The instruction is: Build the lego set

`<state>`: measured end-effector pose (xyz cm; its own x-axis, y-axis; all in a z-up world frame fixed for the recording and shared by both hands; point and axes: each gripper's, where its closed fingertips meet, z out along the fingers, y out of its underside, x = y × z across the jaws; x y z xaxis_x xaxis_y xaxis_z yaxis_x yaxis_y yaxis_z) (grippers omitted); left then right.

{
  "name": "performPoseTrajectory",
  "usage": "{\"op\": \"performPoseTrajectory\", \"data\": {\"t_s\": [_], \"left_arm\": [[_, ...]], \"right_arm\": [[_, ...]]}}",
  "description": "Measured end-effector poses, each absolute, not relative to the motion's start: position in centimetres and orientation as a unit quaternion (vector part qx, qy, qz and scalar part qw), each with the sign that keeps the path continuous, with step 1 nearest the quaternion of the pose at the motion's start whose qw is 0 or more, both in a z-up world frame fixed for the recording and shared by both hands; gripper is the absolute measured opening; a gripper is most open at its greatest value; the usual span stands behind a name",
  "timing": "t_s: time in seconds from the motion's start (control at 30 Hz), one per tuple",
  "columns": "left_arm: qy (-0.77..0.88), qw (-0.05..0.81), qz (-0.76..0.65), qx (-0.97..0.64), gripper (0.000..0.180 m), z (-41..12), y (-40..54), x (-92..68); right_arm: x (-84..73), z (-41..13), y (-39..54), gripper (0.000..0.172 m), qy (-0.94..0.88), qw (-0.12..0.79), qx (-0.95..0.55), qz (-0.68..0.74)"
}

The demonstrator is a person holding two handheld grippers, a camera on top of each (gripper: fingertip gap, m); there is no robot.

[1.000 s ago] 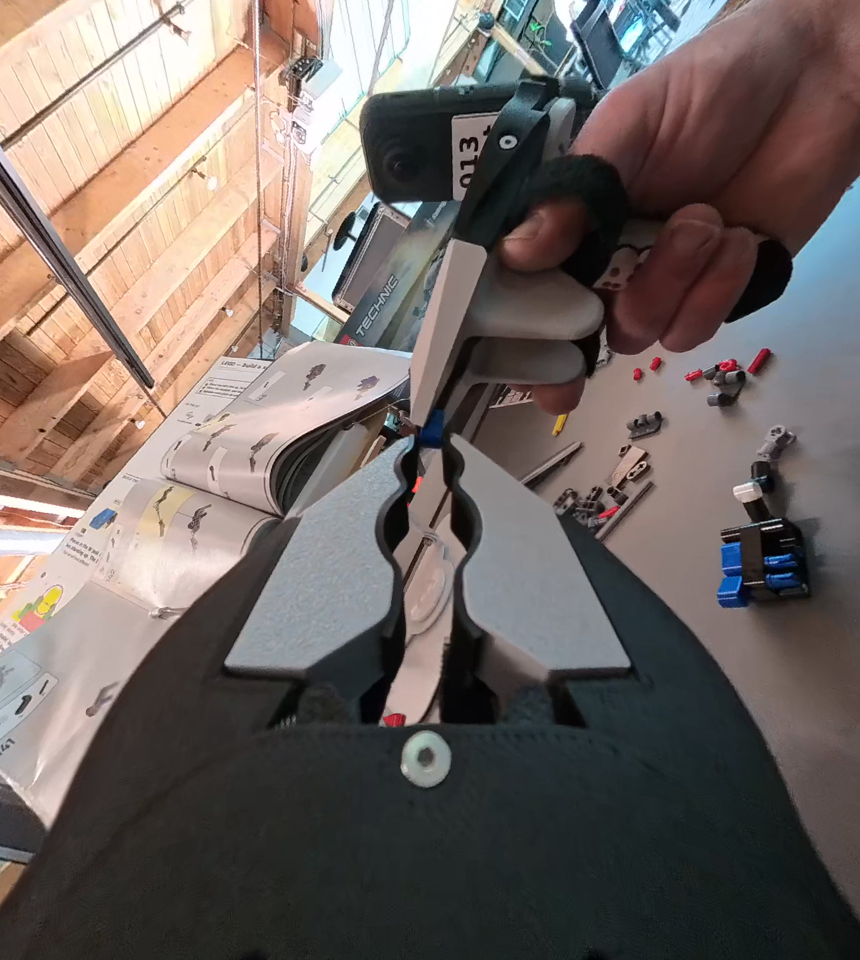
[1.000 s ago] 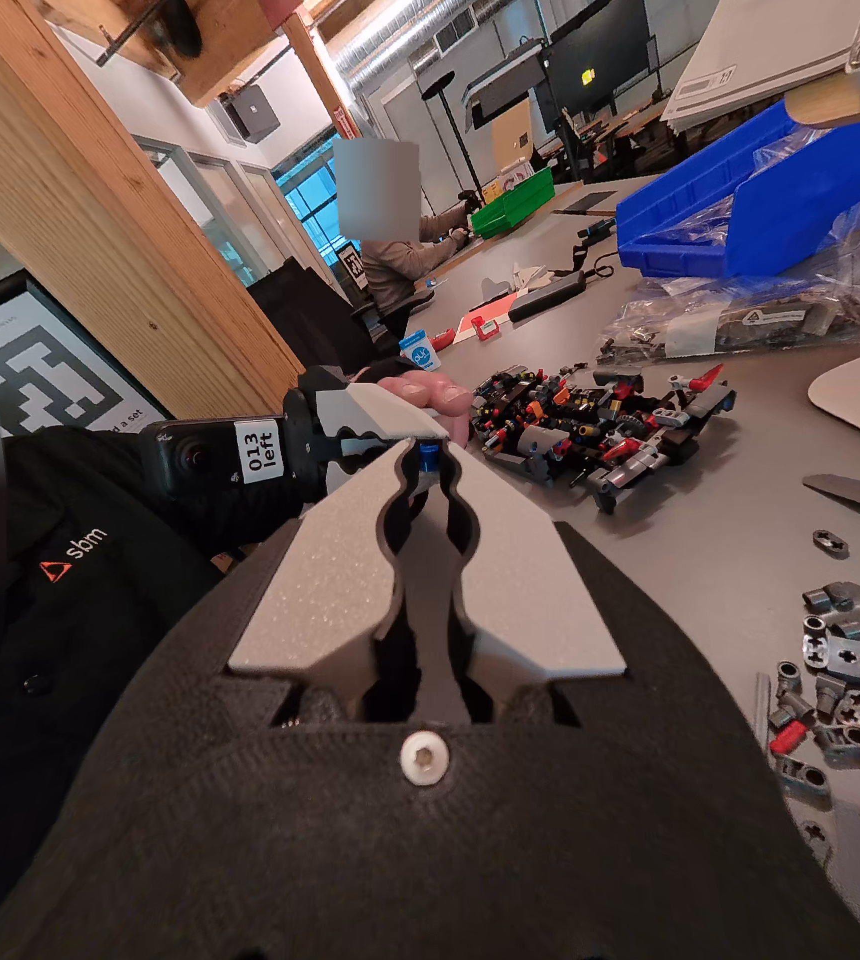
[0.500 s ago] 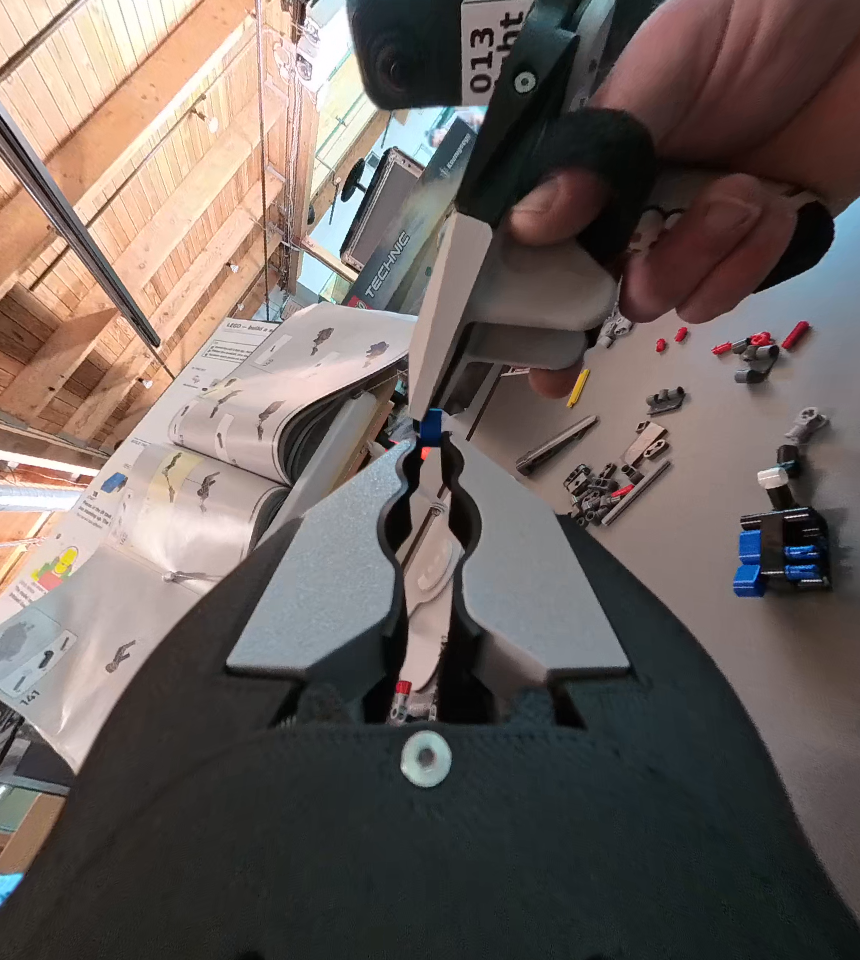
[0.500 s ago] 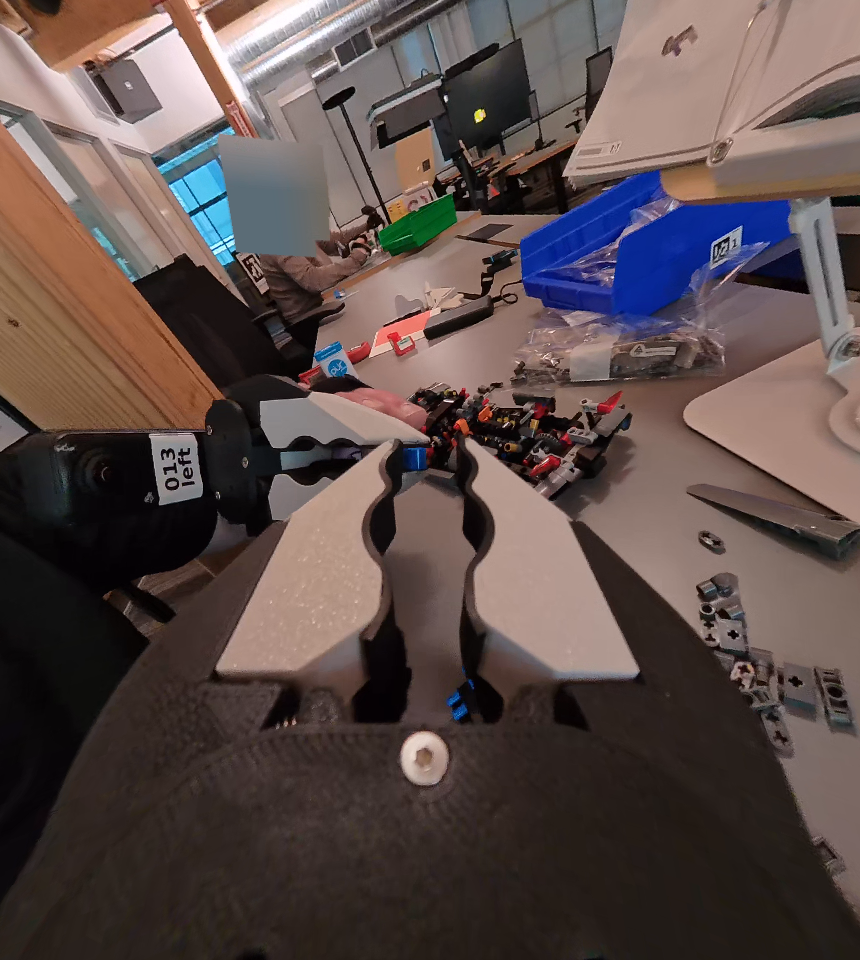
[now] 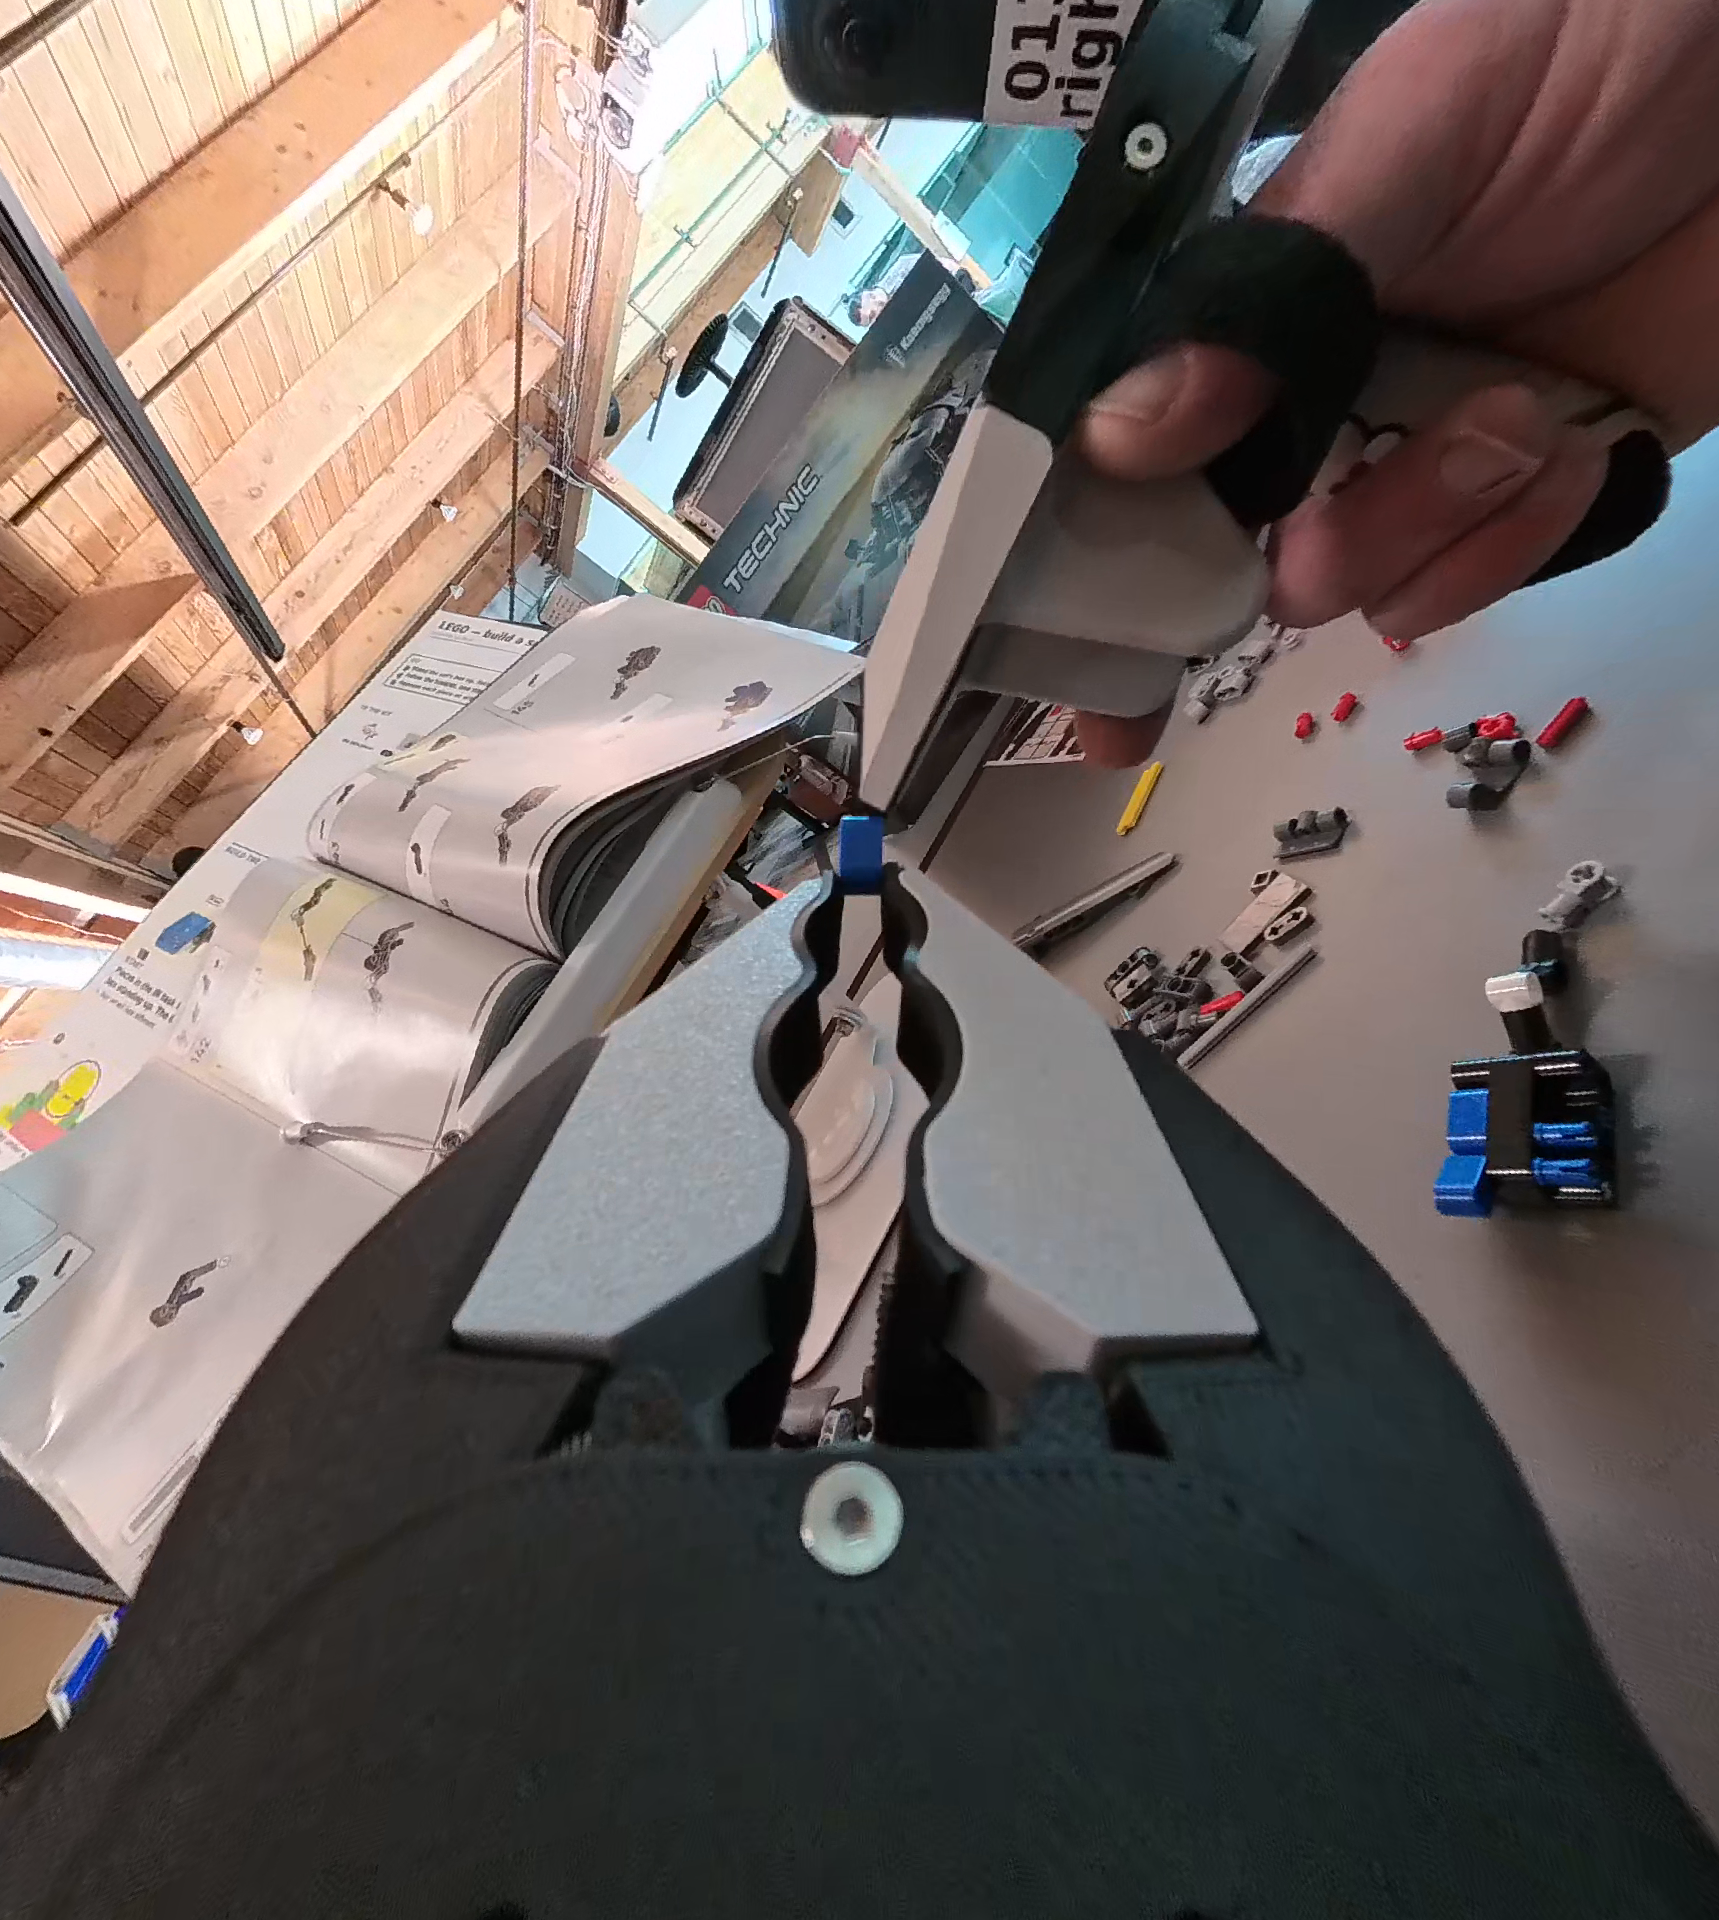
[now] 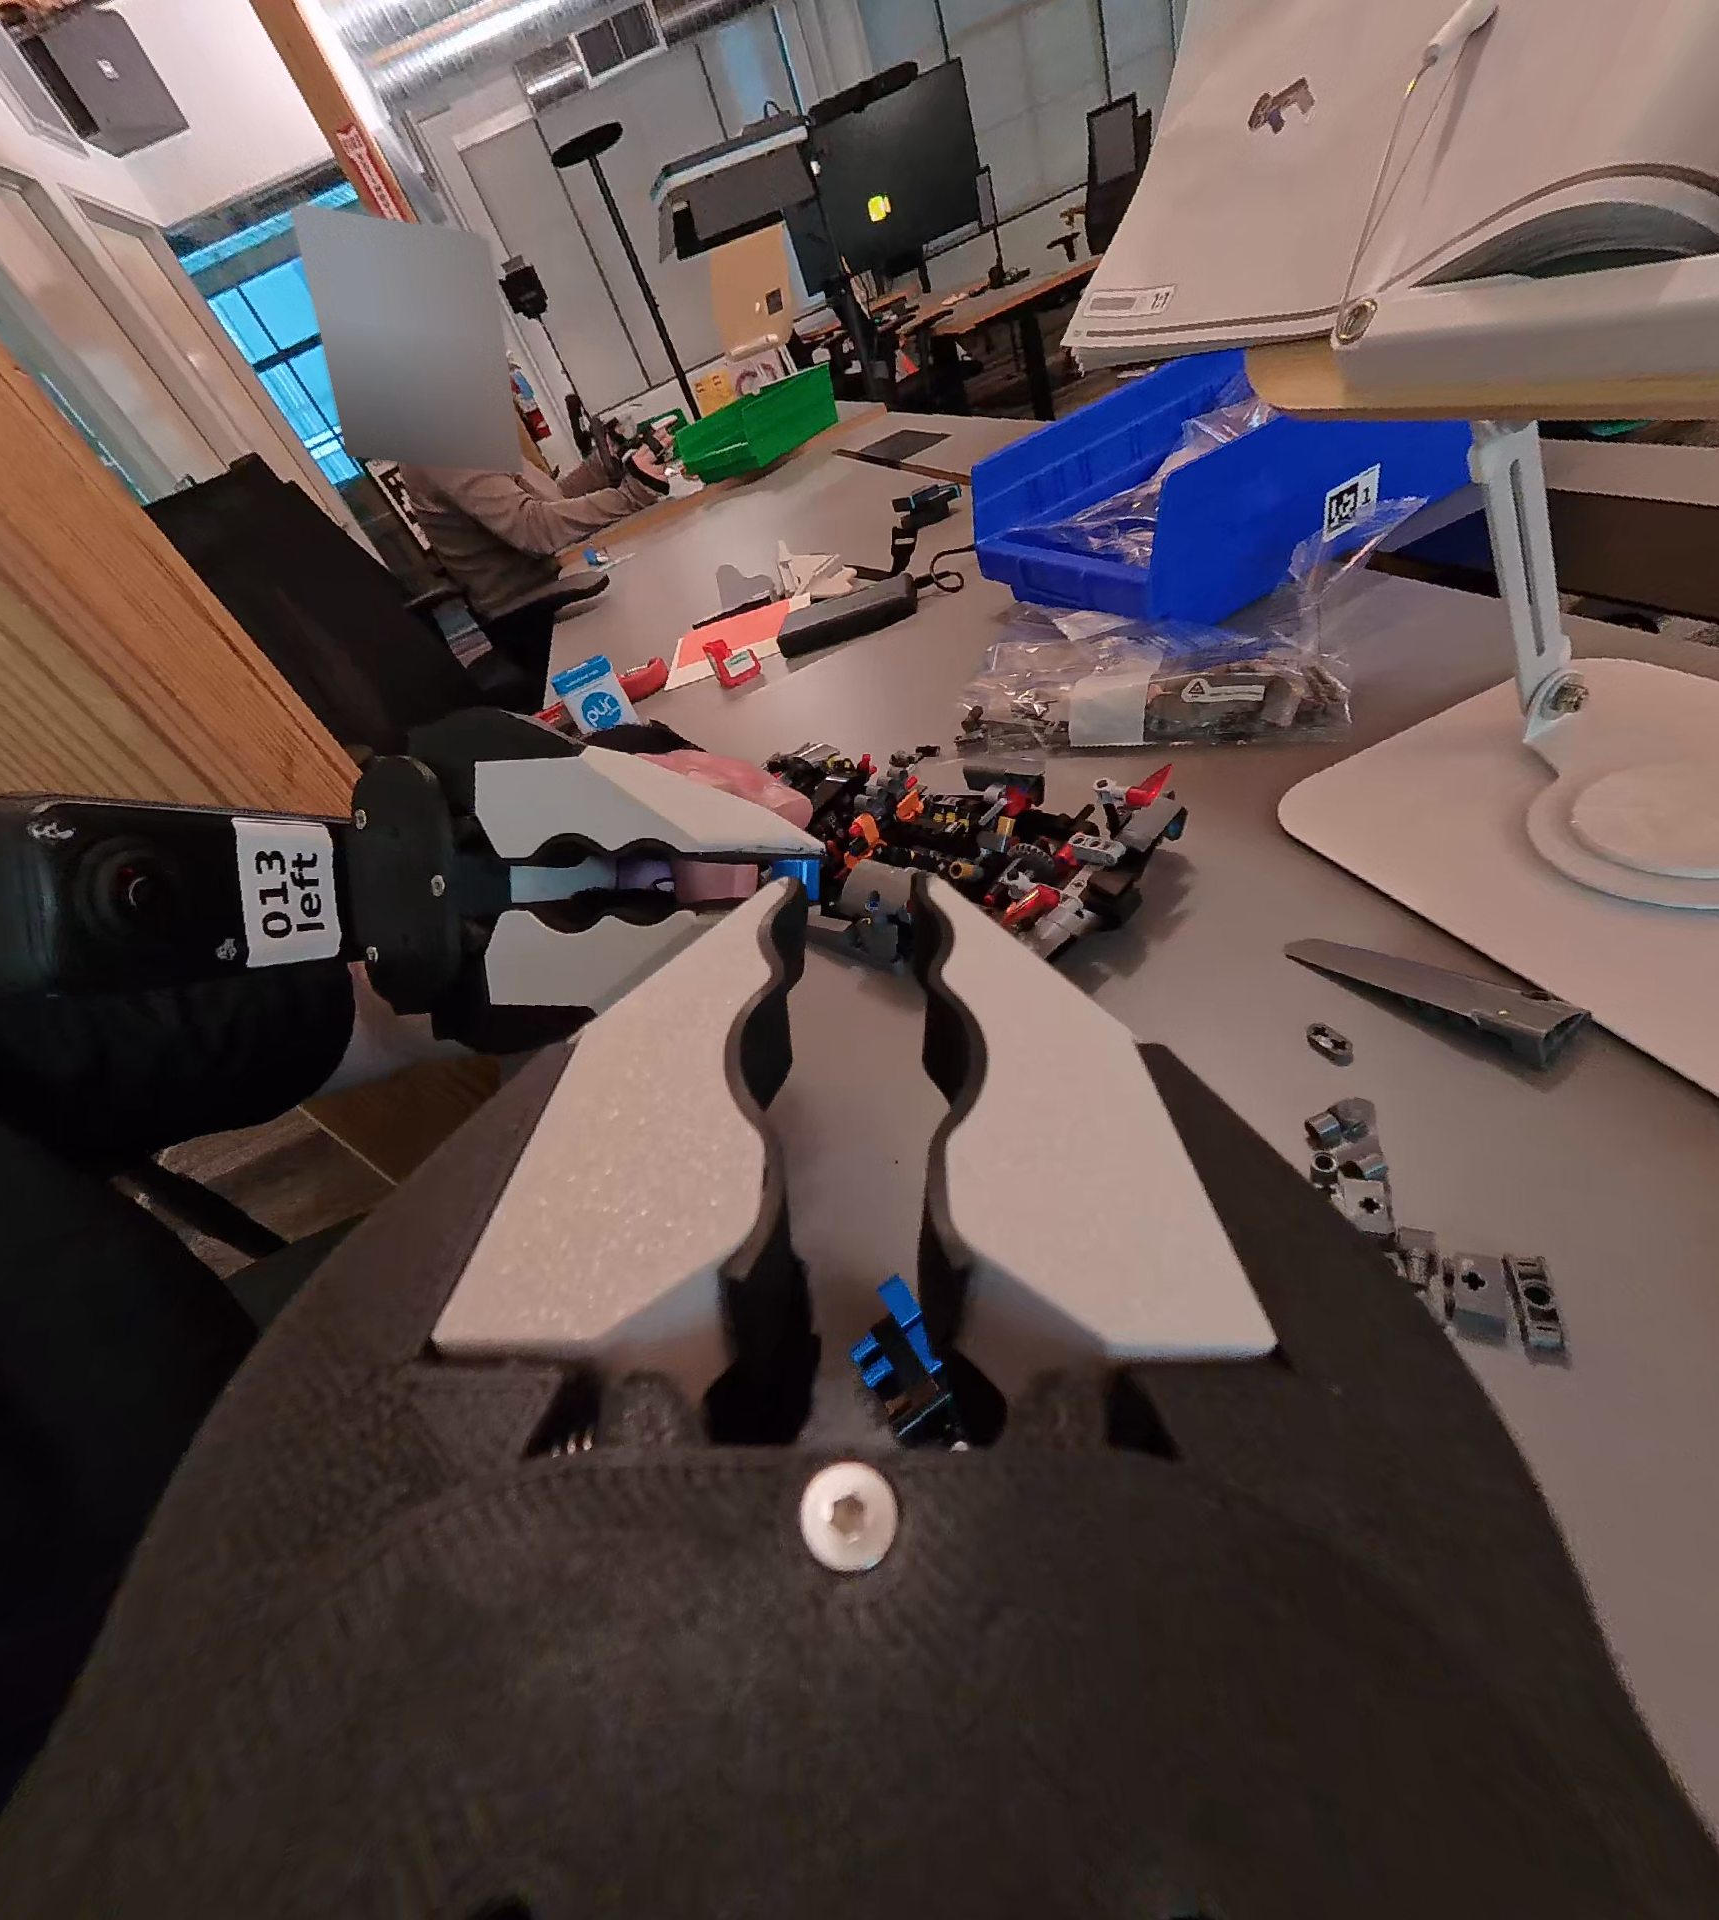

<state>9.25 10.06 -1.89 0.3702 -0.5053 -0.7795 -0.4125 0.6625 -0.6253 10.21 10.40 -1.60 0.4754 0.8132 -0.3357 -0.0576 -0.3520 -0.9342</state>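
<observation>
My left gripper is shut on a small blue piece, which sticks out past its fingertips. The right wrist view shows the same: the left gripper comes in from the left with the blue piece pinched at its tips. My right gripper is open with nothing between its pads. Its left fingertip is right beside the blue piece. In the left wrist view a right gripper finger, held by a hand, points down at the piece from above.
An open instruction booklet rests on a white stand. On the grey table are a black and blue assembly, a partly built model, loose grey pieces, a bag of parts and a blue bin. Both grippers' tips are close together, under 4 cm apart.
A second ago both grippers were pinching the blue piece. My right gripper has opened and let go of it. The piece stays in my left gripper.
</observation>
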Motion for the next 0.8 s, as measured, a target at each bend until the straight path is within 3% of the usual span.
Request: {"op": "performPoseTrajectory", "data": {"t_s": [0.57, 0.8], "left_arm": [[0.561, 0.722, -0.028, -0.403, 0.005, -1.8, 9.8, 9.3], [0.569, 0.728, 0.000, -0.383, 0.005, -1.9, 9.3, 9.5]], "right_arm": [[10.0, -1.8, 9.8, 0.018, -0.271, 0.482, -0.693, 0.462], [9.2, -1.6, 9.1, 0.006, -0.296, 0.478, -0.680, 0.470]]}}
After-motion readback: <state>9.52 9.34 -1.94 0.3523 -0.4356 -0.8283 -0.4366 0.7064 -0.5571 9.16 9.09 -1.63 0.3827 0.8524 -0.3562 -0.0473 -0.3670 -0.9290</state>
